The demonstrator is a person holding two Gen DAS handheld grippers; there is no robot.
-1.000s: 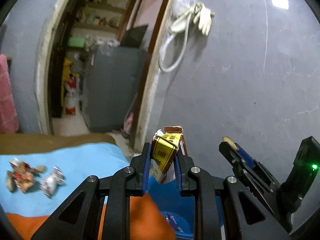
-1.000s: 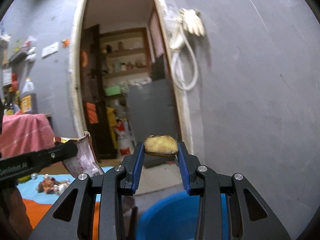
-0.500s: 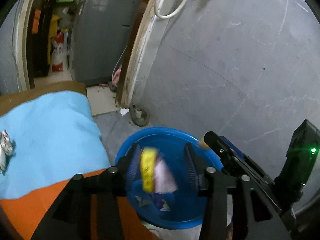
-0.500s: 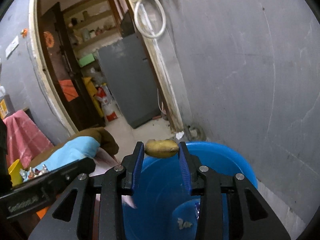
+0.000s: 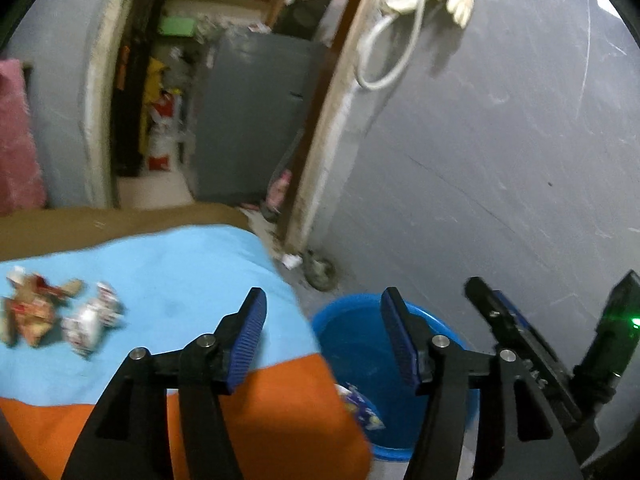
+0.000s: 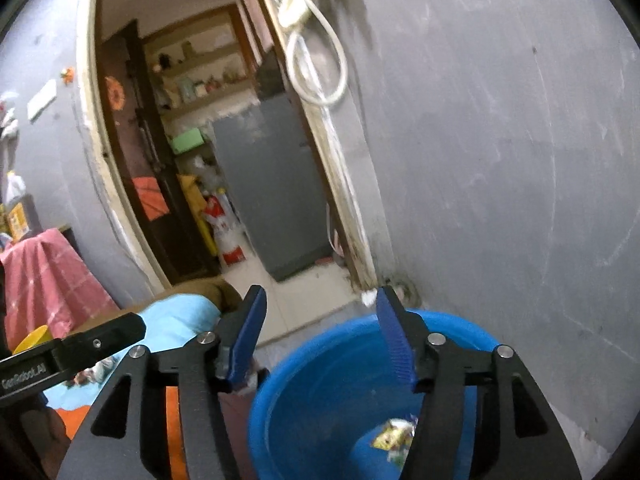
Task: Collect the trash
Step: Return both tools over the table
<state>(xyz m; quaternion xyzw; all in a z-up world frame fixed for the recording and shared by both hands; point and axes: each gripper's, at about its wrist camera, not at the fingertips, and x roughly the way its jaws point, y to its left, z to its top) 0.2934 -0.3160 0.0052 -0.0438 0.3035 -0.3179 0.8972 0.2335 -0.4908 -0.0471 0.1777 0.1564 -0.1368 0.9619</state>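
Observation:
A blue plastic tub (image 5: pixel 360 344) stands on the floor beside the bed; it also shows in the right wrist view (image 6: pixel 320 400) with wrappers (image 6: pixel 394 438) inside. My left gripper (image 5: pixel 322 334) is open and empty above the bed's edge and the tub. My right gripper (image 6: pixel 318 332) is open and empty over the tub; it shows at the right of the left wrist view (image 5: pixel 500 316). Two crumpled wrappers (image 5: pixel 32 312) (image 5: pixel 94 320) lie on the light blue sheet (image 5: pixel 180 272).
An orange cloth (image 5: pixel 260 420) covers the bed's near corner. A grey wall (image 5: pixel 500 140) rises behind the tub. An open doorway (image 6: pixel 192 152) with a grey cabinet (image 5: pixel 248 120) lies beyond. A pink cloth (image 6: pixel 48 272) hangs at left.
Both grippers opened over the tub: the left let go of the yellow carton and the right let go of the brown scrap. Both views have tilted back up.

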